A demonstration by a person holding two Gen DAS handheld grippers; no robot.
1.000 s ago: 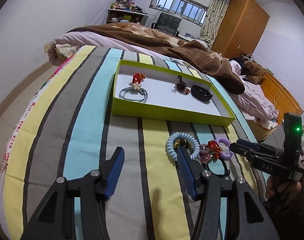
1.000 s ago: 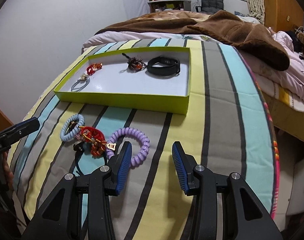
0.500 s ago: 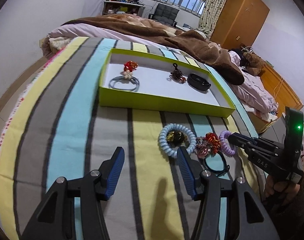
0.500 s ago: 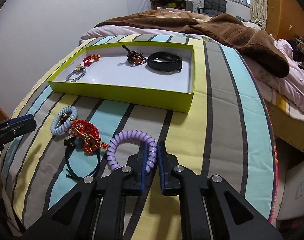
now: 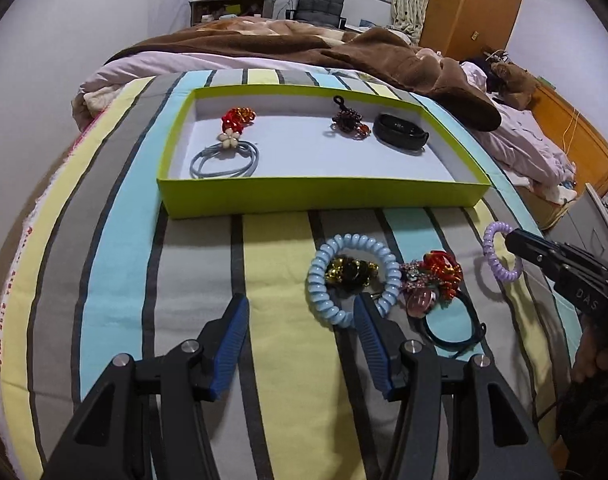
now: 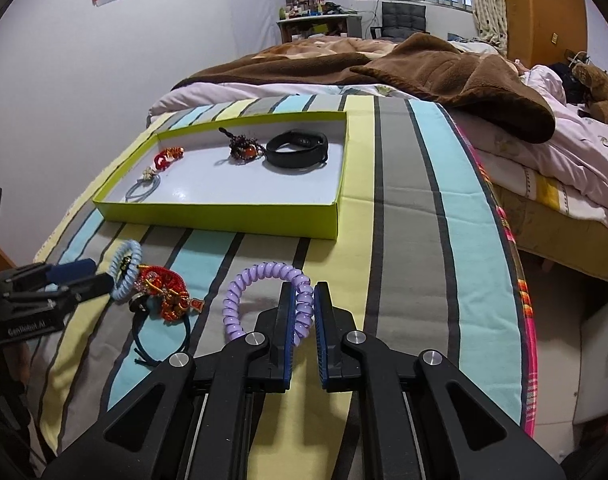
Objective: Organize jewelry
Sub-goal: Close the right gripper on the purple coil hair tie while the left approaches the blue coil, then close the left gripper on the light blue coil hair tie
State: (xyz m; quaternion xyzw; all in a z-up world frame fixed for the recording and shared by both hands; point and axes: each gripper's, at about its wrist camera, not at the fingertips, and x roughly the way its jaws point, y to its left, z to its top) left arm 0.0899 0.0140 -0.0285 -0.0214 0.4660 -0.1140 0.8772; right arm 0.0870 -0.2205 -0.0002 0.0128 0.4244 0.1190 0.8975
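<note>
Purple coil tie (image 6: 263,300) clamped edgewise by right gripper (image 6: 302,312); slip from springy coil risked; left gripper (image 5: 299,336) fingers apart

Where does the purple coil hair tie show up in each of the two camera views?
Left wrist: purple coil at far right, pinched at the right gripper tip.
Right wrist: purple coil at lower centre, clamped in the right gripper.
Shared landmark: the green tray, just beyond it in both.
</note>
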